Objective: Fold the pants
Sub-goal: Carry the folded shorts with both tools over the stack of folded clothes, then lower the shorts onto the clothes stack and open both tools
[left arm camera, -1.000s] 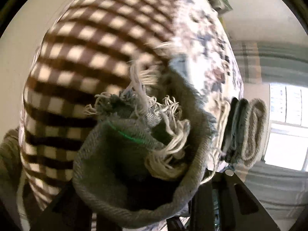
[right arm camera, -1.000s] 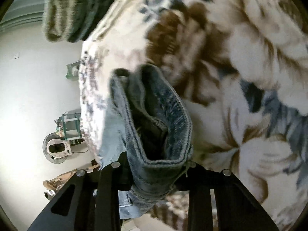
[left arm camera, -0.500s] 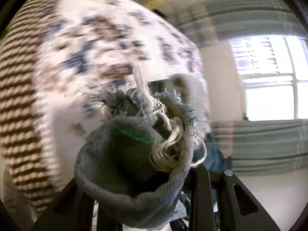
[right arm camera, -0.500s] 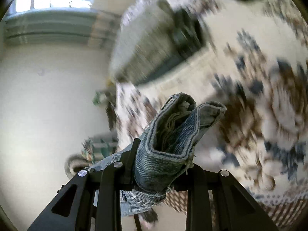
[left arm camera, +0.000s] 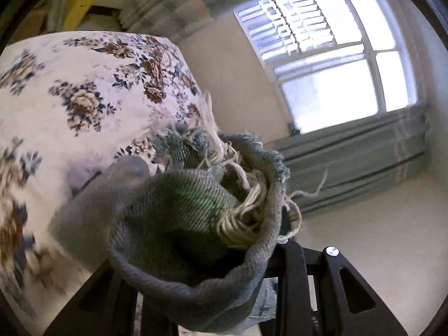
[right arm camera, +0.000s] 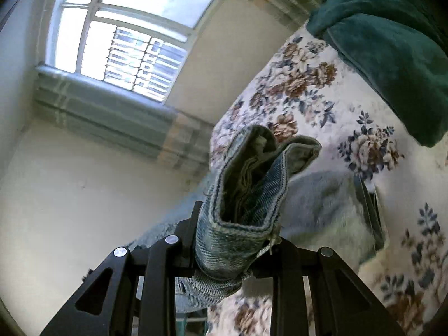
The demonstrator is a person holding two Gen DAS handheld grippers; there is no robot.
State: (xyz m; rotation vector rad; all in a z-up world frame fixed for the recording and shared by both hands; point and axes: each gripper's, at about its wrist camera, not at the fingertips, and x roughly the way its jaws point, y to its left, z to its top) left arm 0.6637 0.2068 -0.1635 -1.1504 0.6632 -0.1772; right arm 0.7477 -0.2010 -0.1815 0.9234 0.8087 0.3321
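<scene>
The pants are blue denim jeans. My left gripper (left arm camera: 201, 288) is shut on a frayed leg hem (left arm camera: 201, 212) with loose white threads, bunched up in front of the camera. My right gripper (right arm camera: 226, 254) is shut on a stitched denim edge (right arm camera: 246, 196), folded between its jaws. Both bunches are held up in the air above the floral bedsheet (left arm camera: 70, 98), which also shows in the right wrist view (right arm camera: 364, 145). More blurred denim (right arm camera: 322, 204) hangs or lies right of the right gripper. The rest of the pants is hidden.
A window (left arm camera: 330, 56) with grey curtains below it fills the far wall, also in the right wrist view (right arm camera: 126, 28). A dark green blanket (right arm camera: 386, 42) lies on the bed at the upper right. A yellow object (left arm camera: 78, 2) stands beyond the bed.
Both grippers have swung upward with the denim still held. The views went from close over the bedding to facing the window and wall. The checked blanket is out of view.
</scene>
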